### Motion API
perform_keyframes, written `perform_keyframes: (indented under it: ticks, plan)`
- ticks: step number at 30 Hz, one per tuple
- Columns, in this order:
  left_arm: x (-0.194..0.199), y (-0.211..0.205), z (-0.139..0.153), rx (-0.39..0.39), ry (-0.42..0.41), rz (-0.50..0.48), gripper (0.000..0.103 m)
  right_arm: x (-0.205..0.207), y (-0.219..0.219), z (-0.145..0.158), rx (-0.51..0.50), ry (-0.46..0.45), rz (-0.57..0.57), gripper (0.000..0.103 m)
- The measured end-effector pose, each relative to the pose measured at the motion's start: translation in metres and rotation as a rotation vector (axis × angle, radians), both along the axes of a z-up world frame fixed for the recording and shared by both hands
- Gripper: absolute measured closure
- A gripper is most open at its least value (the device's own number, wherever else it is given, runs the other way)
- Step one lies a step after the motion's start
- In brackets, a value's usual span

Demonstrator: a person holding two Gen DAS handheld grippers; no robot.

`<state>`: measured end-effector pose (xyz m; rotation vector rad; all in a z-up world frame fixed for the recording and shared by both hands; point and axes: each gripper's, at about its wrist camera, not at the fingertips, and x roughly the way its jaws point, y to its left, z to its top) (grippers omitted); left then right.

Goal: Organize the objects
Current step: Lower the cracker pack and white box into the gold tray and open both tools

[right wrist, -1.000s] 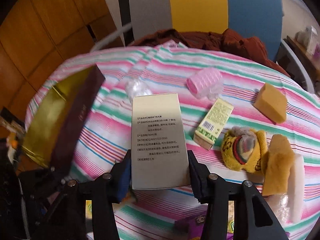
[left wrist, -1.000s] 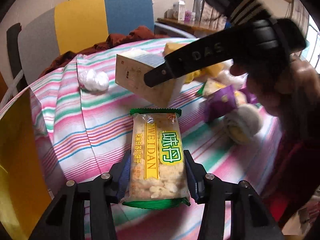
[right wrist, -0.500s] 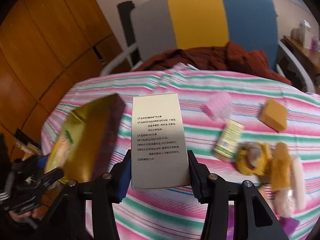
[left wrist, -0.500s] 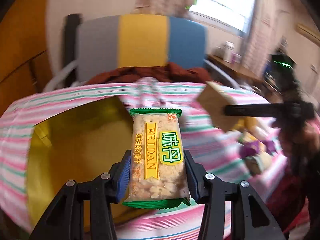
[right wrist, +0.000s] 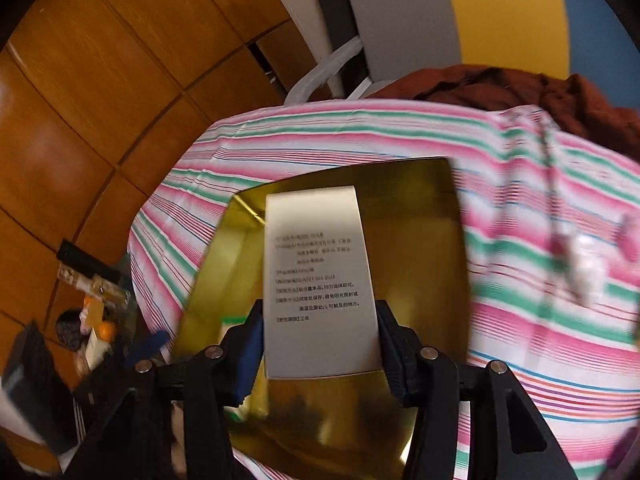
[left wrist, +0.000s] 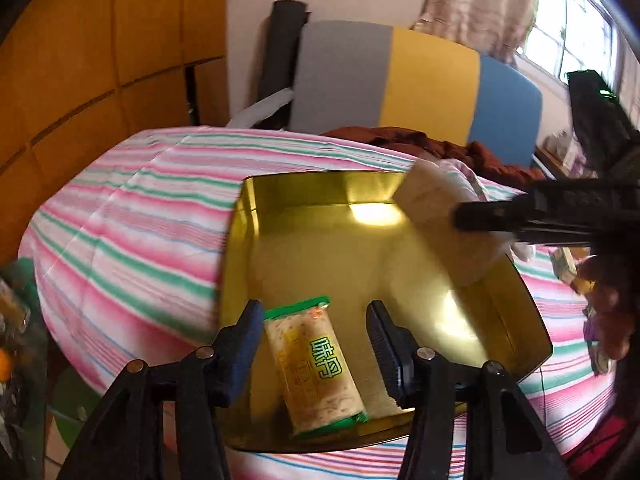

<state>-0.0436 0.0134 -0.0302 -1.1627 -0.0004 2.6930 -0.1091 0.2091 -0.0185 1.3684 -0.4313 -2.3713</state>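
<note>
Left gripper (left wrist: 312, 344) is spread wide, nothing clamped. The snack bar (left wrist: 316, 368), in its green-edged wrapper, lies flat on the floor of the gold tray (left wrist: 248, 208), near the tray's near edge, between the two fingers with a clear gap to the right one; whether the left pad touches it I cannot tell.

Right gripper (right wrist: 320, 344) is clamped on the white box (right wrist: 320, 280), both pads against its sides, printed face toward the camera. The box hangs over the tray's interior; in the left wrist view it sits above the tray's far right corner, tilted. Contact with the tray wall: cannot tell, motion blur.

The tray sits on the striped tablecloth (left wrist: 132, 220) toward the table's left edge. A rust-coloured cloth (left wrist: 440, 144) lies bunched at the table's far edge, against a grey, yellow and blue chair back (left wrist: 400, 76). Small items further right on the table are too blurred to identify.
</note>
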Motion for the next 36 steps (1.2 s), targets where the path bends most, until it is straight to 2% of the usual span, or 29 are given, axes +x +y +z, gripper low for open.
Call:
perform_keyframes:
  ticks: [2,7,11,15,21,28,36]
  plan:
    - [0.0,-0.012,0.002,0.012,0.008,0.022,0.049,-0.001,-0.016,0.0,-0.018,0.005,0.01,0.017]
    - [0.0,-0.03,-0.001,0.02,0.012,0.06,0.049,0.018,-0.034,0.006,0.056,0.03,0.046,0.017]
    - [0.002,-0.038,0.001,0.037,0.008,0.09,0.049,0.039,-0.032,0.01,0.146,0.075,0.031,0.011]
    - [0.007,-0.033,0.01,0.035,0.027,0.088,0.049,0.056,-0.029,0.016,0.228,0.132,-0.024,0.006]
    - [0.014,-0.022,0.023,0.03,0.047,0.07,0.049,0.086,-0.014,0.024,0.353,0.246,-0.165,0.001]
    - [0.024,-0.004,0.026,0.031,0.046,0.057,0.049,0.112,-0.006,0.025,0.446,0.306,-0.219,0.0]
    - [0.035,0.013,0.028,0.004,0.05,0.029,0.049,0.133,0.007,0.019,0.458,0.31,-0.252,0.0]
